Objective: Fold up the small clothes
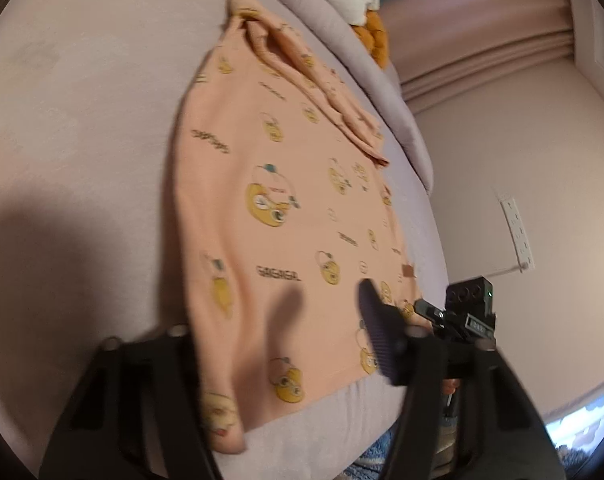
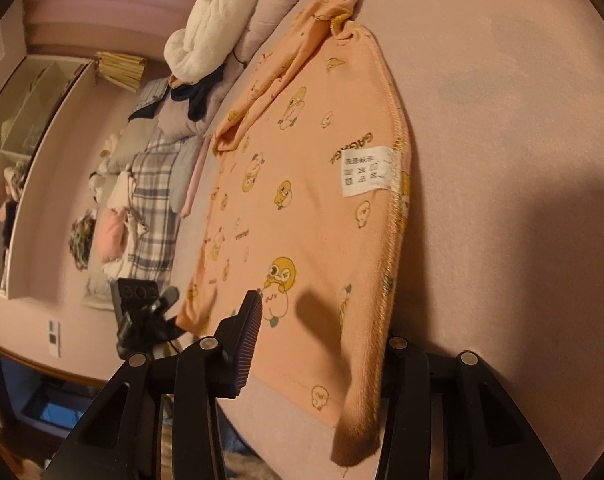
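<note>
A small peach garment [image 1: 285, 208] with yellow cartoon prints lies on a pale pink bed sheet [image 1: 81, 120]. In the right wrist view the garment [image 2: 302, 208] lies folded with a stitched seam and a white care label [image 2: 366, 172] facing up. My left gripper [image 1: 277, 344] is open over the garment's near hem; its right finger [image 1: 378, 336] shows, the left finger is hidden under the cloth edge. My right gripper [image 2: 318, 344] is open, with its left finger [image 2: 243, 340] above the cloth and its right finger hidden behind the folded edge.
A grey duvet [image 1: 366, 64] and white plush [image 2: 217, 16] lie along the far side of the bed. A plaid cloth [image 2: 153, 208] and other clothes are piled by the wall. A small black camera on a stand [image 2: 137, 304] sits beside the bed. A wall socket [image 1: 518, 232] is nearby.
</note>
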Tool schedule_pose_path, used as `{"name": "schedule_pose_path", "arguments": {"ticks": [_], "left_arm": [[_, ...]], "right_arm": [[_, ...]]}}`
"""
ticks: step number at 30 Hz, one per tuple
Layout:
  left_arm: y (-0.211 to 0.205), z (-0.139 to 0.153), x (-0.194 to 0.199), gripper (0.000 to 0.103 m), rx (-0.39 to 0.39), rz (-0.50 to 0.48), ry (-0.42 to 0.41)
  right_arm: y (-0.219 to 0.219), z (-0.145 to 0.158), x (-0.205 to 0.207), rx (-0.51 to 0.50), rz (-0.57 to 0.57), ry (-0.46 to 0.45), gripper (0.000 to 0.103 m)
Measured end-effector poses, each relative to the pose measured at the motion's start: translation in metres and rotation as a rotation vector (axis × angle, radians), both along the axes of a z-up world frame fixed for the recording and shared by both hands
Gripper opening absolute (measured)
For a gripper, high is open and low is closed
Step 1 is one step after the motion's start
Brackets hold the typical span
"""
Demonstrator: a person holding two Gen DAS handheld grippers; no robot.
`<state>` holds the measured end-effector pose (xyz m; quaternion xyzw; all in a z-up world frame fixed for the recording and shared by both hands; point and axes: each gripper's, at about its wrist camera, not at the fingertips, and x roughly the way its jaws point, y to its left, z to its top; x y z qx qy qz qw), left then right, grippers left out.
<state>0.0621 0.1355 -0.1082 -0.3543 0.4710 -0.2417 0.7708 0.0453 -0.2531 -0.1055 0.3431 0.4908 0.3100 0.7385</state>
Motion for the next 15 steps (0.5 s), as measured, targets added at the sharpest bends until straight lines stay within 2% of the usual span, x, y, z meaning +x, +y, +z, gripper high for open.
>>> {"name": "schedule_pose_path", "arguments": {"ticks": [2,4,7,14,15], "left_arm": [[0.005,-0.003,-0.003,0.041,-0.014,0.015,0.013],[0.007,-0.004,-0.005,0.036,-0.016,0.018,0.025],[0.010,-0.006,-0.007,0.031,-0.025,0.019,0.044],[0.008,-0.007,-0.006,0.030,-0.056,0.013,0.075],[0.008,-0.007,-0.004,0.029,-0.064,0.015,0.078]], "right_arm": [[0.001,0.000,-0.003,-0.021,0.007,-0.007,0.038],[0.000,-0.004,-0.005,-0.023,0.007,0.003,0.025],[-0.002,-0.009,-0.011,-0.015,0.006,0.020,0.013],[0.006,-0.010,-0.006,0.000,0.049,0.048,0.012],[0.010,-0.010,-0.003,-0.009,0.056,0.046,0.008]]}}
